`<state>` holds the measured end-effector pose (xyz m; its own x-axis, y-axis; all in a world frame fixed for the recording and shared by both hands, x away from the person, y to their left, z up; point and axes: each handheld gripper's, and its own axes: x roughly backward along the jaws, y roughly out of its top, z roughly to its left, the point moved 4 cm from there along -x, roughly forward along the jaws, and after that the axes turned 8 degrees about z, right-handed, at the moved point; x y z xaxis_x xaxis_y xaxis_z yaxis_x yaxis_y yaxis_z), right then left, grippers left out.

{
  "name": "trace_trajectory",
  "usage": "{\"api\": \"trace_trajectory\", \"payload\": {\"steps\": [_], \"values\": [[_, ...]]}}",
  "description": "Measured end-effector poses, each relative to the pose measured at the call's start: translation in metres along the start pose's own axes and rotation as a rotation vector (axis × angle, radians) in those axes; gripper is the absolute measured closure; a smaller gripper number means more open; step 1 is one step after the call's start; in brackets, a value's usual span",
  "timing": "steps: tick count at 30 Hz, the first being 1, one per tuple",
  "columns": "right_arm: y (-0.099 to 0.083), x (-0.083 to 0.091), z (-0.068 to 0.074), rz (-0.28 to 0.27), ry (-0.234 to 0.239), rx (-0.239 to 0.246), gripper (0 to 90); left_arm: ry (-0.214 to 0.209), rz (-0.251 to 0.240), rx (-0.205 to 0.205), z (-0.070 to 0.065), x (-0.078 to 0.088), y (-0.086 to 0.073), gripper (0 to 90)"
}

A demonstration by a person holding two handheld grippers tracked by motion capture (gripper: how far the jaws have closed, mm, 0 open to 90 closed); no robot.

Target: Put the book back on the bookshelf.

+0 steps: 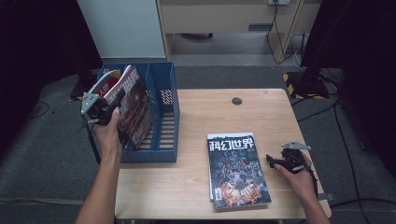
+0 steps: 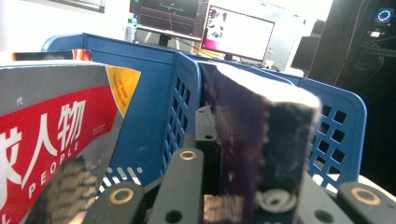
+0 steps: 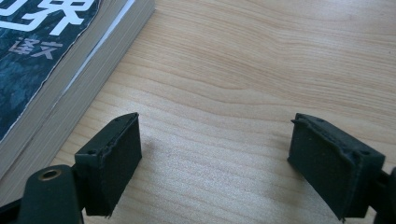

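Holding: the left gripper [image 1: 108, 108] is clamped on a magazine [image 1: 135, 105] at the blue file rack [image 1: 163, 154], on the left side of the worktop [image 1: 201, 112].
Held magazine, axis: it stands on edge inside the rack, its long side running up and away from the person, top leaning to the left; the cover faces right.
Held magazine, close up: in the left gripper view its dark spine edge [image 2: 275, 154] sits pinched between the jaws, pointing up into the rack.
Rack contents: a second magazine with a red cover [image 2: 51, 140] stands in the compartment just left of the held one; the right compartment [image 1: 164, 116] shows its slatted floor.
Flat magazine: another magazine [image 1: 236, 168] lies face up on the worktop, right of the rack, long axis running away from the person, title at the far end.
Right gripper [image 1: 275, 161]: it rests low on the worktop just right of the flat magazine, jaws wide apart with bare wood between them.
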<state>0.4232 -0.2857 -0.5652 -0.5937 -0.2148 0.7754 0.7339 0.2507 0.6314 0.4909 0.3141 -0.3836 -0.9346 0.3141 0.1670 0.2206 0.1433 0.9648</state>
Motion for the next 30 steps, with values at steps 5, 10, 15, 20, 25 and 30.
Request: {"api": "trace_trajectory", "payload": {"steps": [5, 10, 15, 20, 25, 30], "values": [[0.0, 0.0, 0.0, 0.0, 0.0, -0.001, 17.0, -0.002, 0.003, -0.01, -0.001, -0.004, -0.003, 83.4], [0.0, 0.0, 0.001, 0.001, 0.001, -0.003, 17.0, 0.001, 0.011, -0.006, 0.0, -0.005, -0.006, 83.4], [0.0, 0.0, 0.001, 0.001, 0.0, -0.004, 17.0, -0.007, 0.019, 0.016, 0.004, -0.003, -0.01, 83.4], [0.0, 0.0, 0.001, 0.001, 0.001, -0.003, 17.0, 0.0, 0.041, 0.004, 0.002, -0.002, -0.01, 83.3], [-0.001, 0.001, 0.001, 0.002, 0.001, -0.002, 17.0, -0.001, 0.058, 0.008, 0.0, 0.0, -0.011, 82.5], [-0.001, 0.001, 0.001, 0.002, 0.001, -0.002, 17.0, -0.007, 0.089, 0.023, 0.003, 0.0, -0.016, 81.1]]}}
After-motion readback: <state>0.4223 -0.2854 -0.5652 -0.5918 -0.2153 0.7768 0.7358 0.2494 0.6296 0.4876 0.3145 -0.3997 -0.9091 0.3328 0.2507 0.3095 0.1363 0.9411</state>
